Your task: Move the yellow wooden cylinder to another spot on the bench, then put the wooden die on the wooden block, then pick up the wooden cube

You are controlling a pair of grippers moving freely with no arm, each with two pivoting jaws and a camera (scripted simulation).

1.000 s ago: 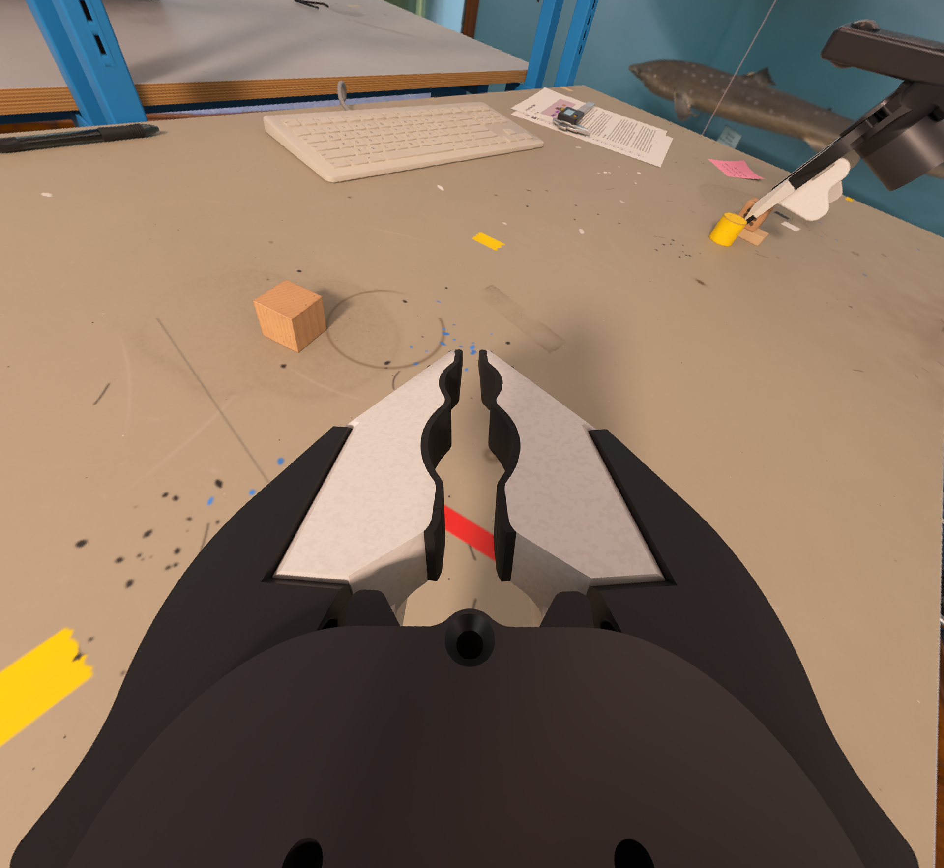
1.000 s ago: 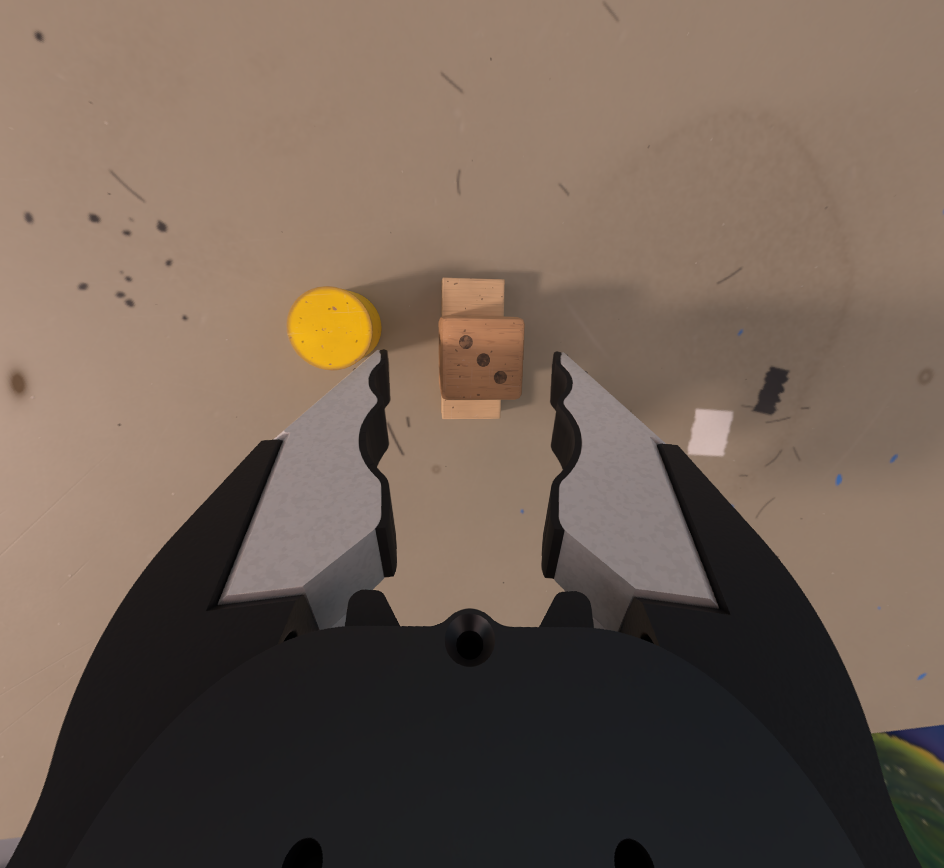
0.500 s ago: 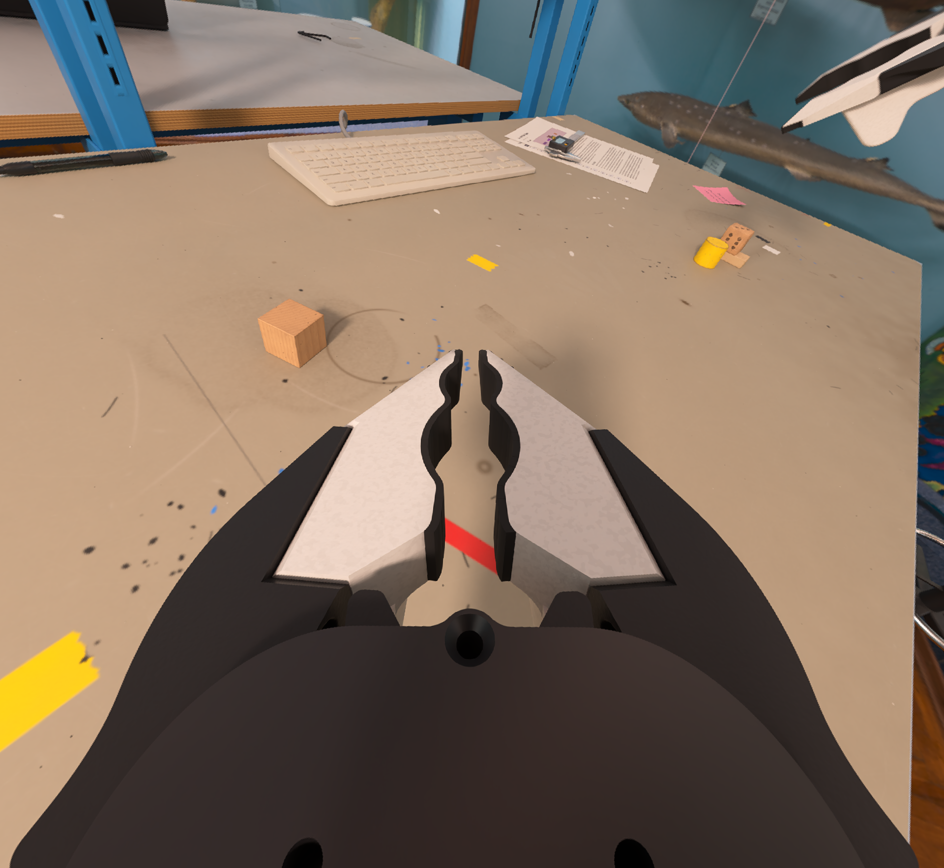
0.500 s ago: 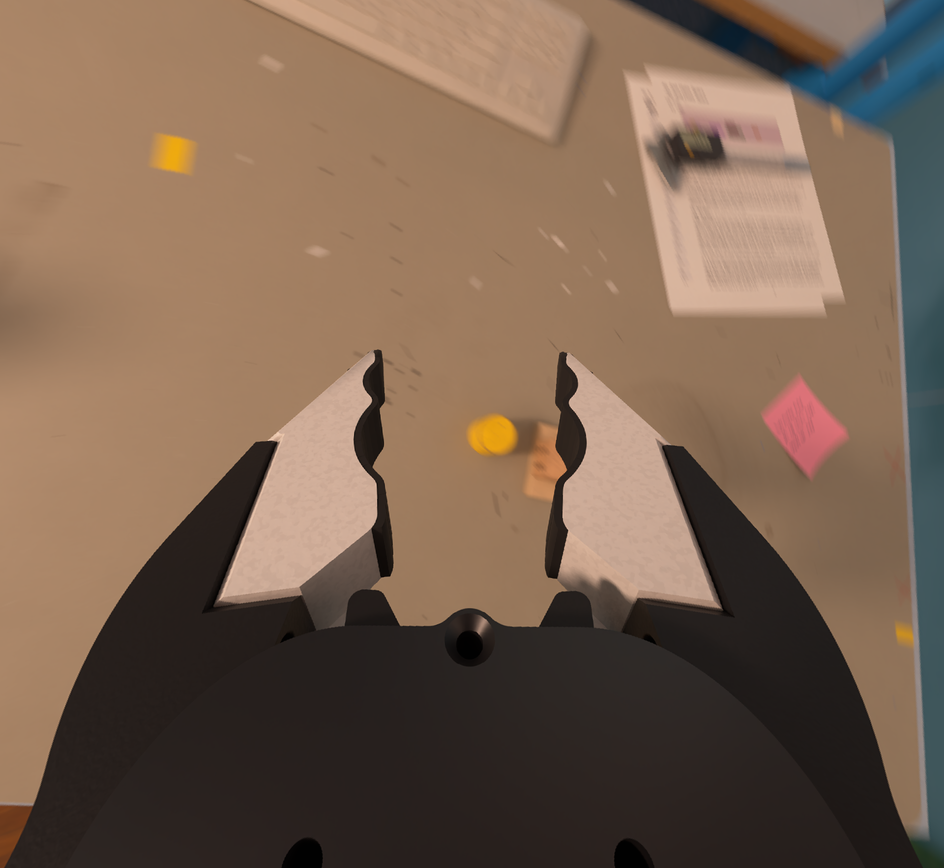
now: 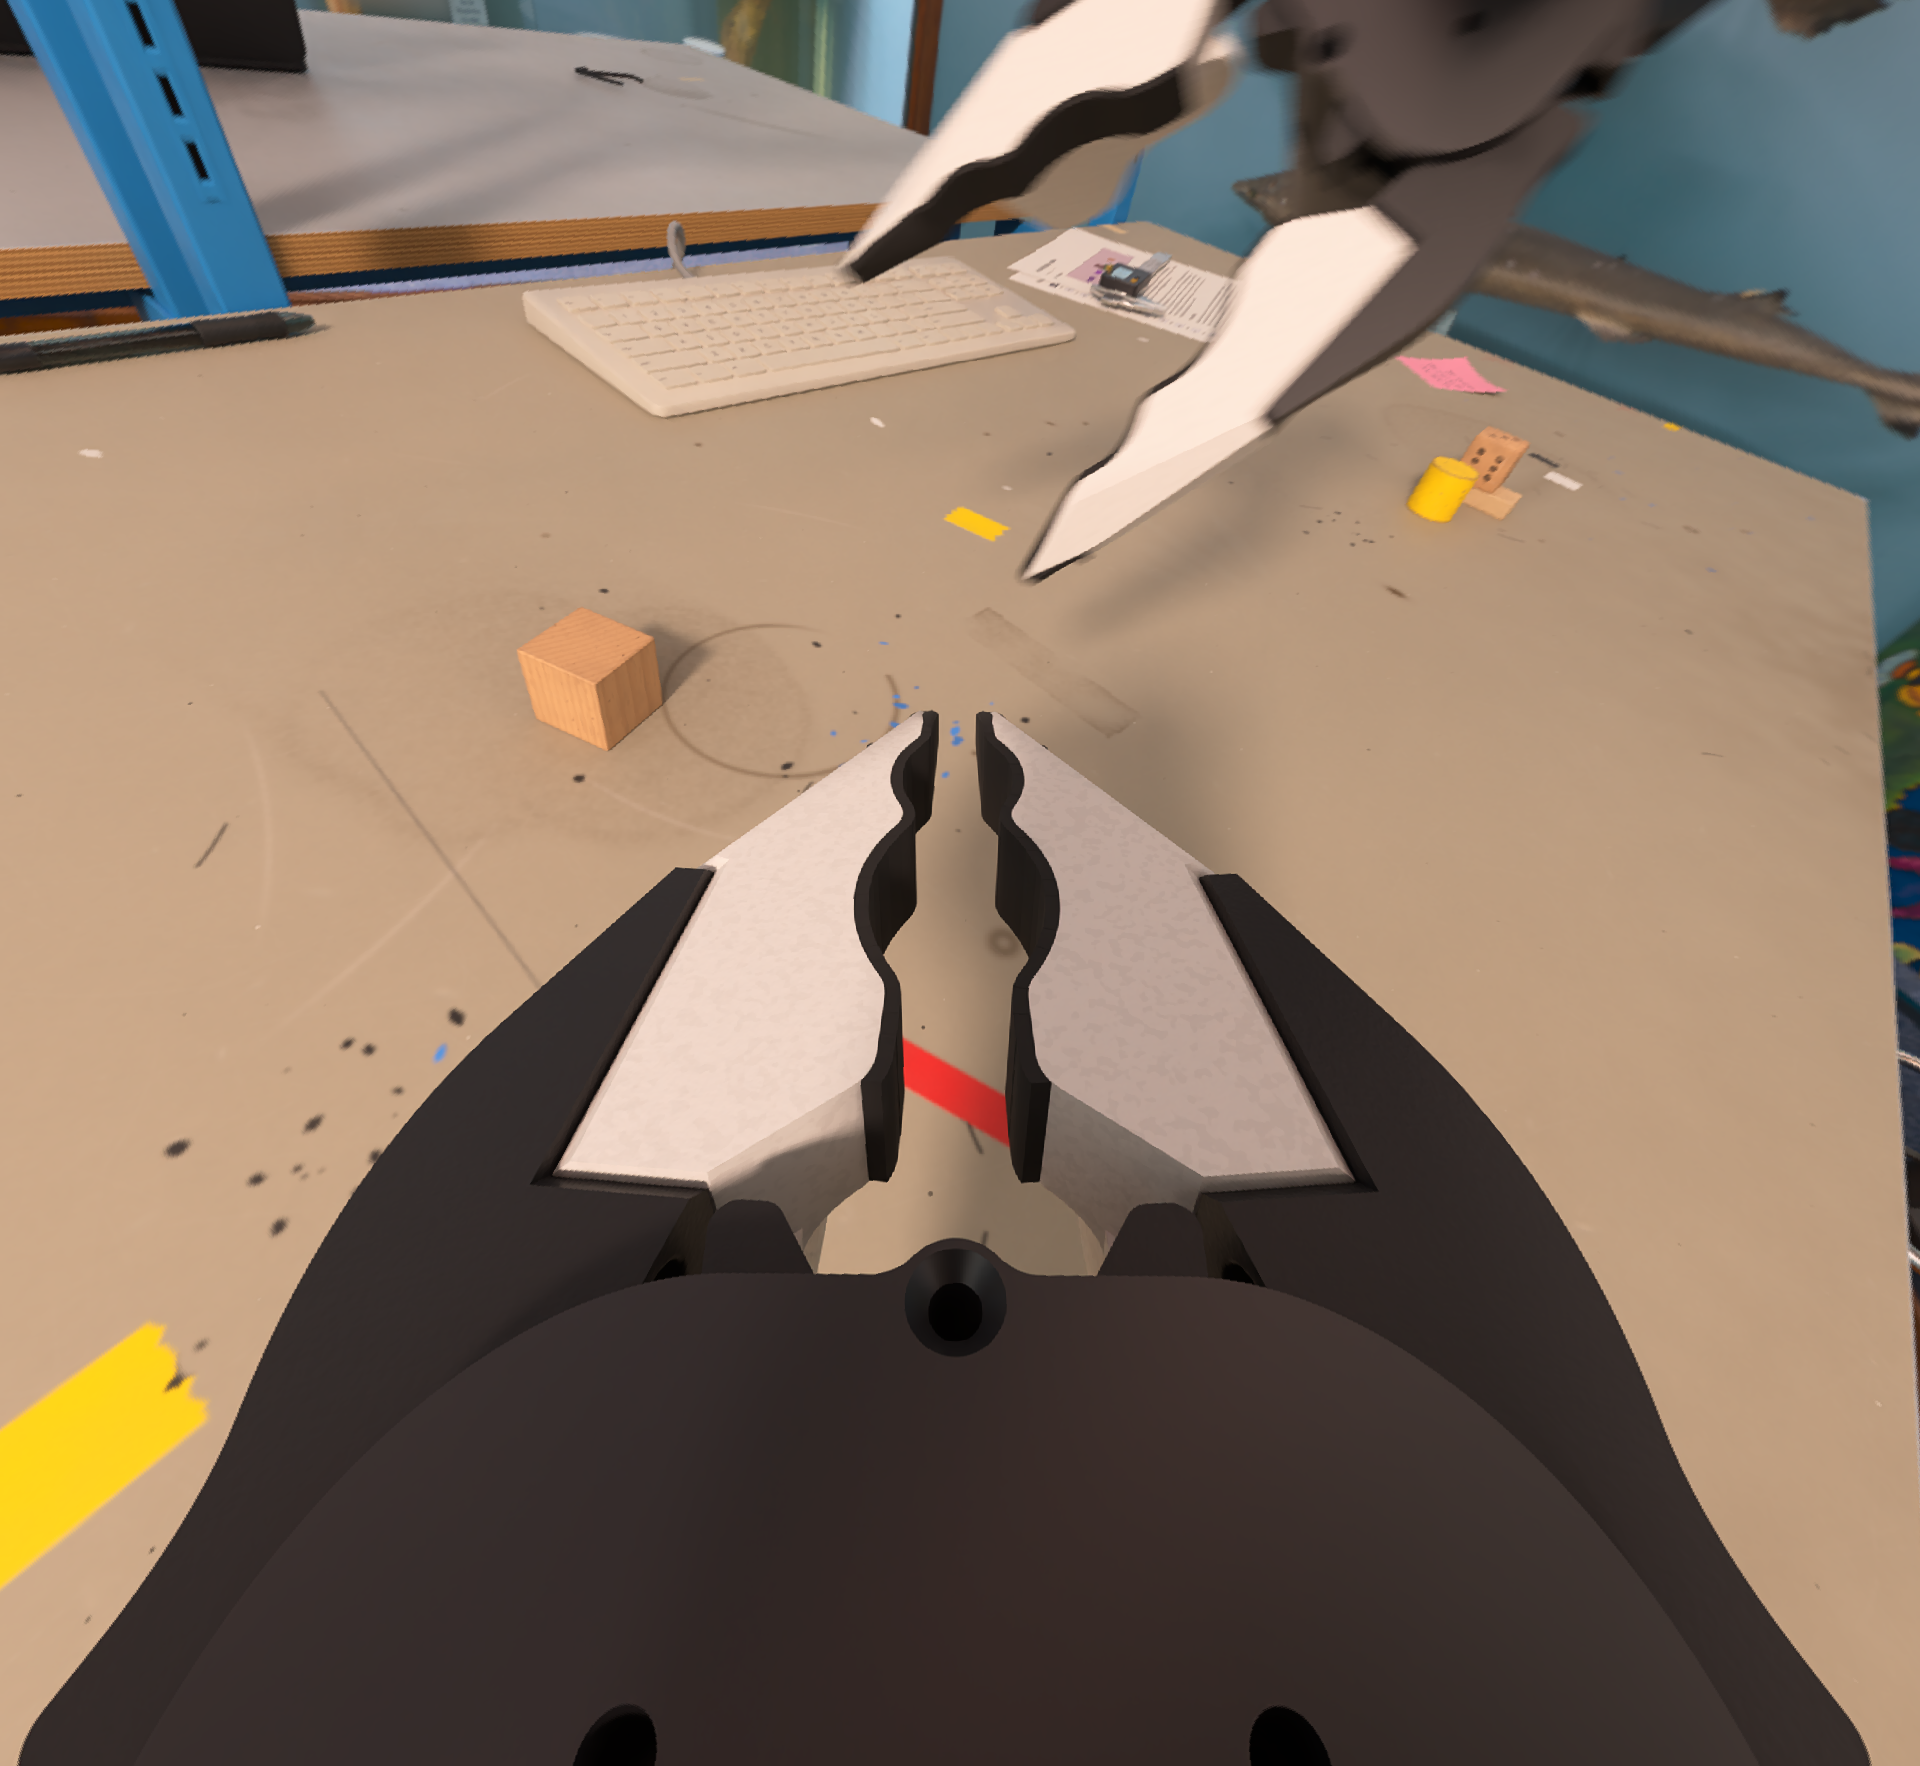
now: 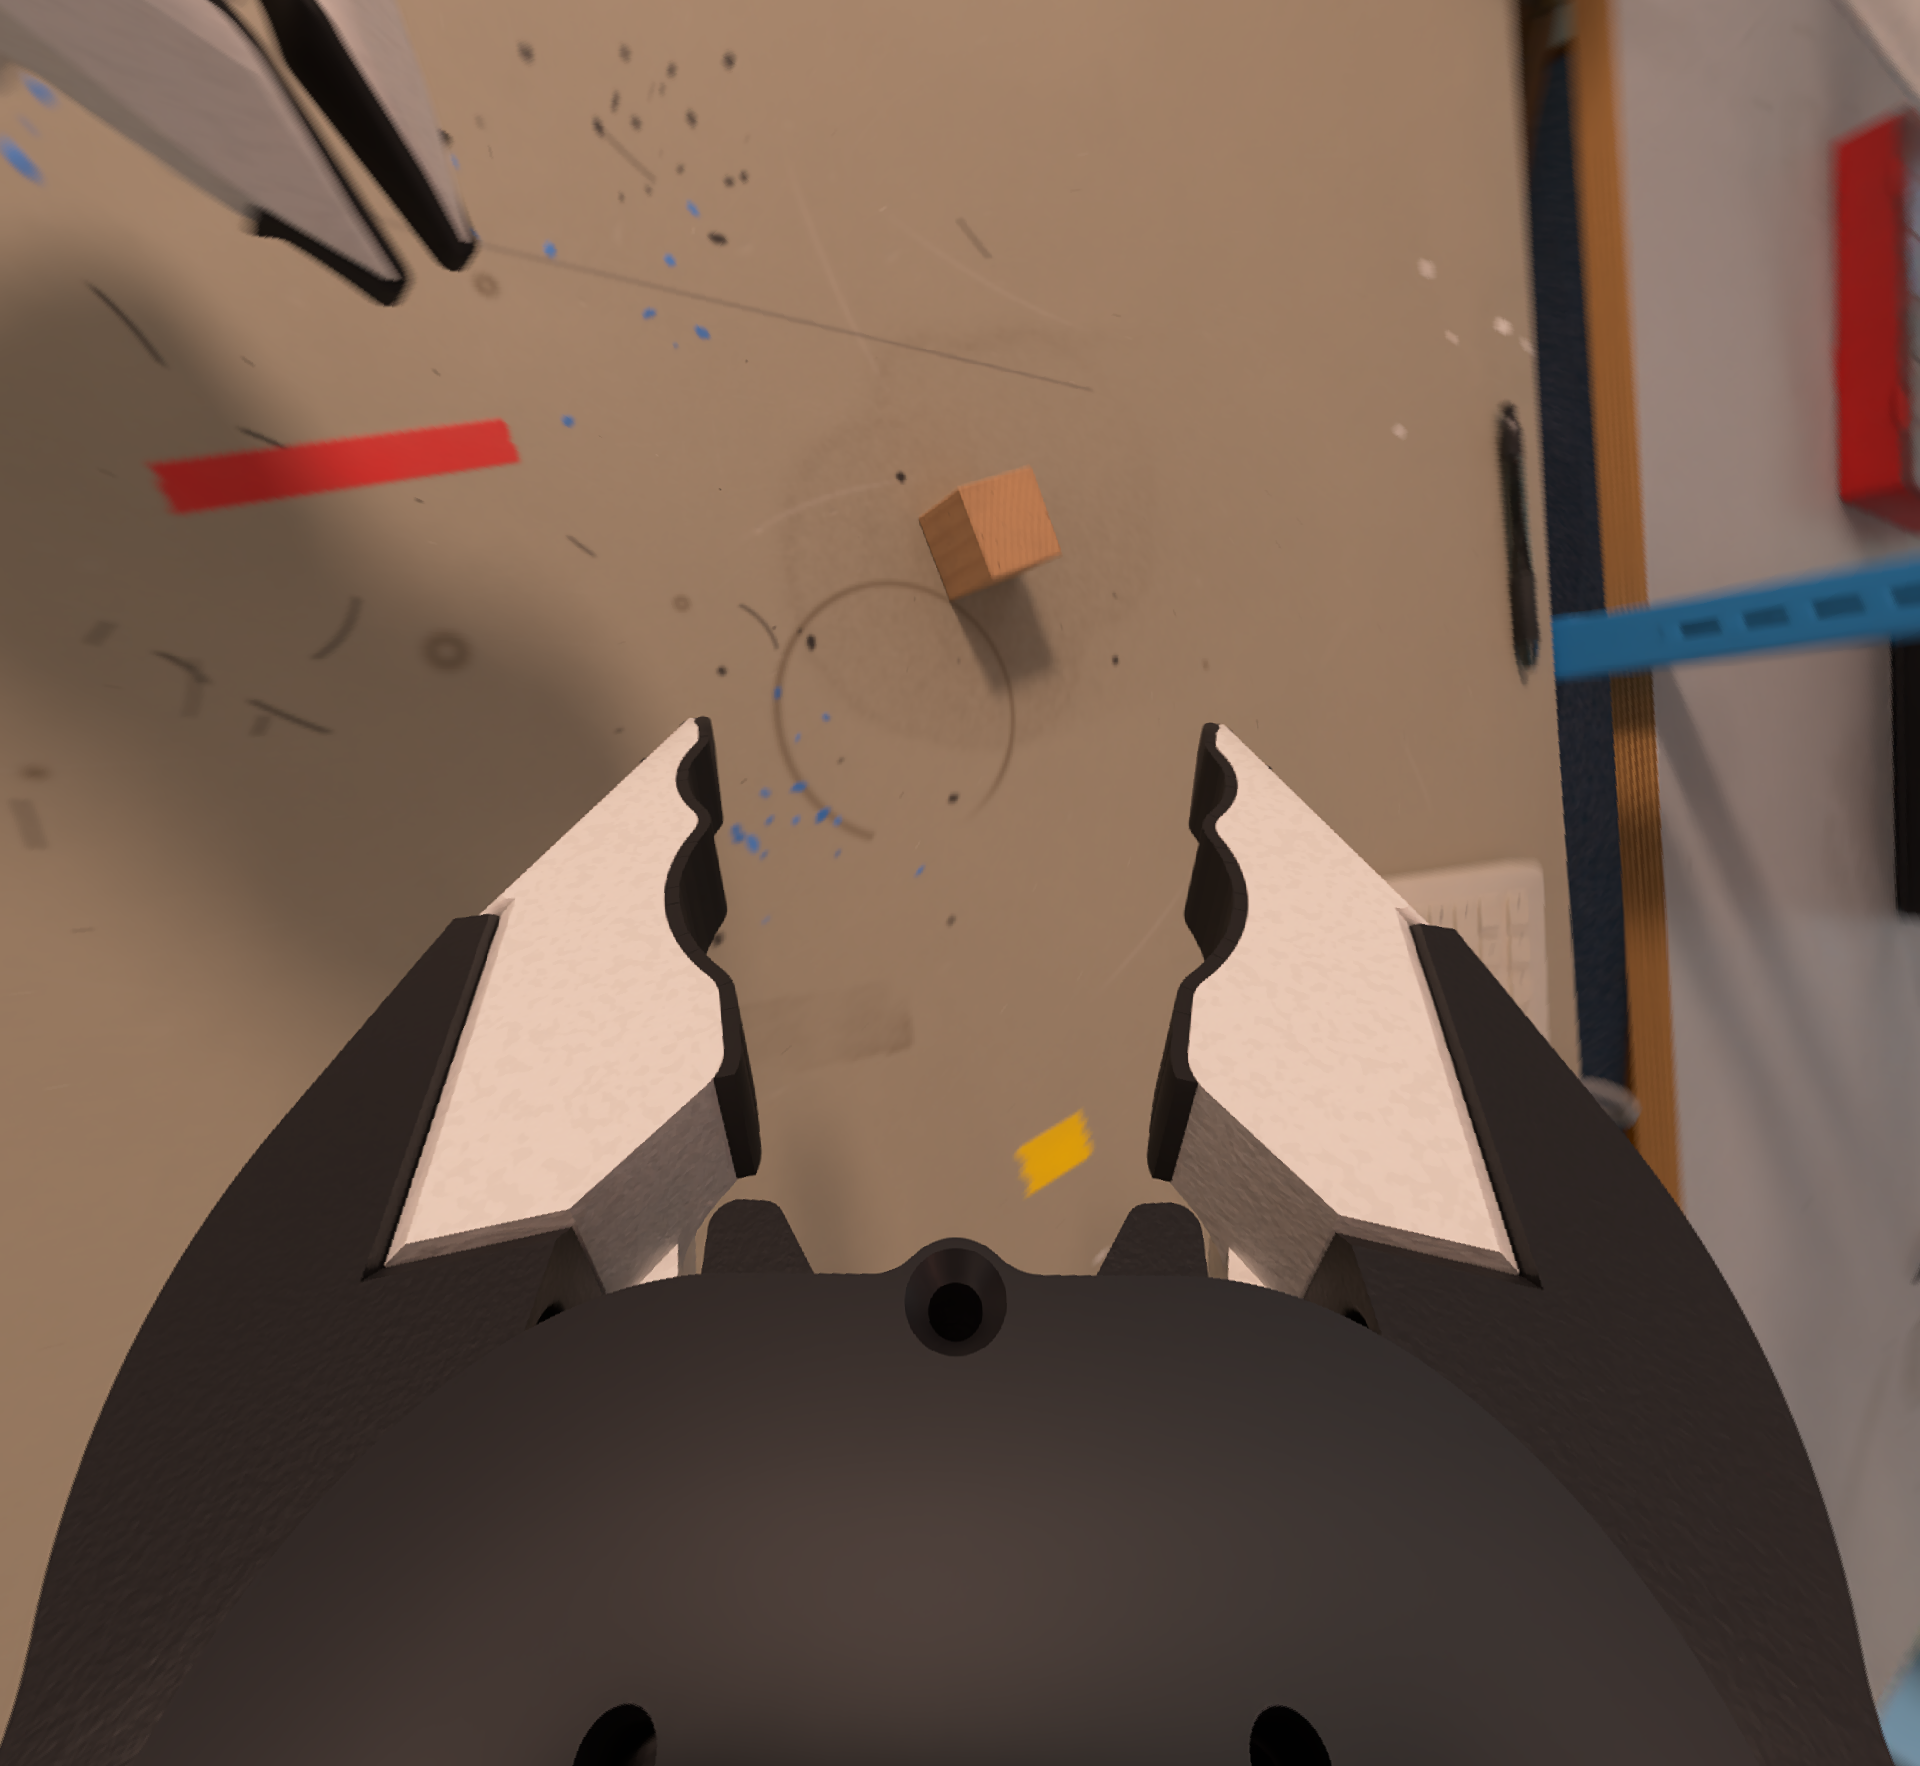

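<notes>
The wooden cube (image 5: 590, 677) sits on the tan bench left of my left gripper (image 5: 954, 729), which is shut and empty above the bench. The cube also shows in the right wrist view (image 6: 989, 532). My right gripper (image 6: 954, 750) is open and empty, high above the bench, with the cube ahead of its fingertips. It shows blurred in the left wrist view (image 5: 940, 423). At the far right, the yellow cylinder (image 5: 1442, 488) stands beside the wooden die (image 5: 1494, 461), which rests on the flat wooden block (image 5: 1496, 503). The left gripper's fingers (image 6: 312, 158) show at the top left of the right wrist view.
A beige keyboard (image 5: 795, 329), papers (image 5: 1132, 282) and a pink note (image 5: 1449, 374) lie at the back of the bench. A black pen (image 5: 156, 340) lies at the far left. Tape strips: red (image 6: 332, 464), yellow (image 5: 975, 523). A blue shelf post (image 5: 135, 75) stands behind.
My right gripper has left the die on the block, risen and swung across the bench until it is above the cube area. The left gripper has stayed nearly still.
</notes>
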